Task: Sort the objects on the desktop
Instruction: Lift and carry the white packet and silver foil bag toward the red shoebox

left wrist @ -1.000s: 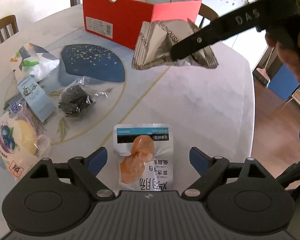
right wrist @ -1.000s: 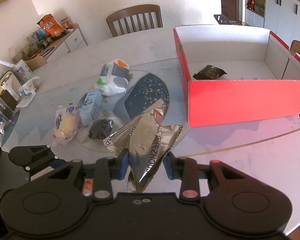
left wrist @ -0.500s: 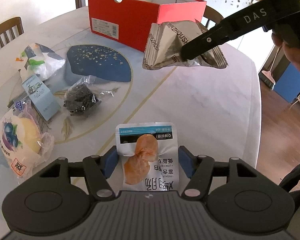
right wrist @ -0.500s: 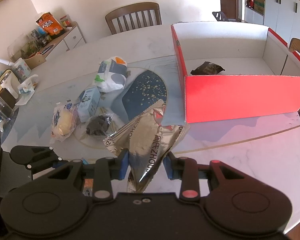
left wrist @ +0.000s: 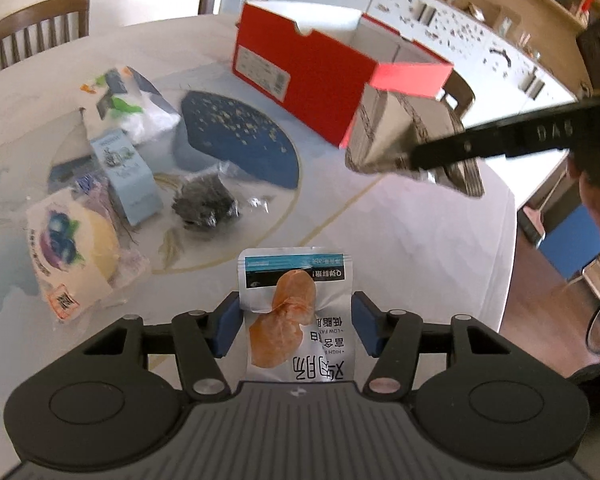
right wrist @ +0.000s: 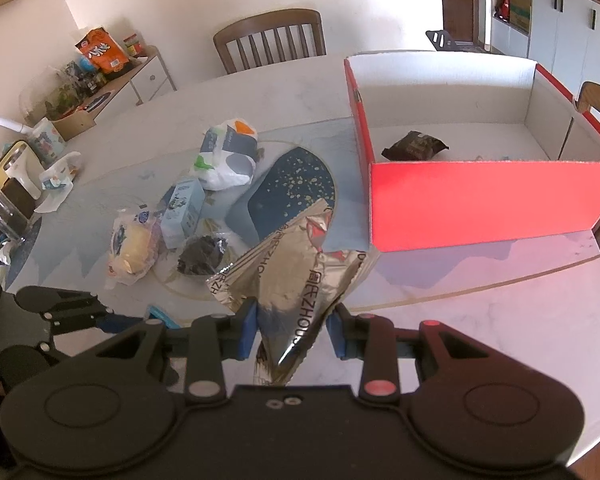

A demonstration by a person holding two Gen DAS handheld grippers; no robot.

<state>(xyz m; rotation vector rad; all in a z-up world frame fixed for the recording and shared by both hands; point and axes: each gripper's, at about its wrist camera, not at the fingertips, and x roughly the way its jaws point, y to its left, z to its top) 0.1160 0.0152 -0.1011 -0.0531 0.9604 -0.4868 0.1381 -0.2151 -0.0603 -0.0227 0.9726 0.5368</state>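
**Q:** Left wrist view: report finger state and load.

**A:** My left gripper is partly closed around the white chicken pouch. The left pad looks in contact with the pouch edge; a narrow gap shows at the right pad, so I cannot confirm a firm grasp. Whether the pouch rests on the table or is lifted, I cannot tell. Far right in this view, my right gripper carries the silver foil bag in the air, near the corner of the red box. Left of centre lie the remaining items: a blueberry bun, a pale blue carton, a dark clear-wrapped snack and a white printed bag.

**Q:** Right wrist view?

**A:** My right gripper is closed on the foil bag, pinching its lower end so the body fans out ahead of the fingers. The bag is held above the table, near the box's near left corner. One dark packet already lies inside the box.

**Q:** Why this arrangement?

**A:** In my judgement the box is the collection point. The foil bag is held high in order to clear the near wall, while the left gripper prepares the next item.
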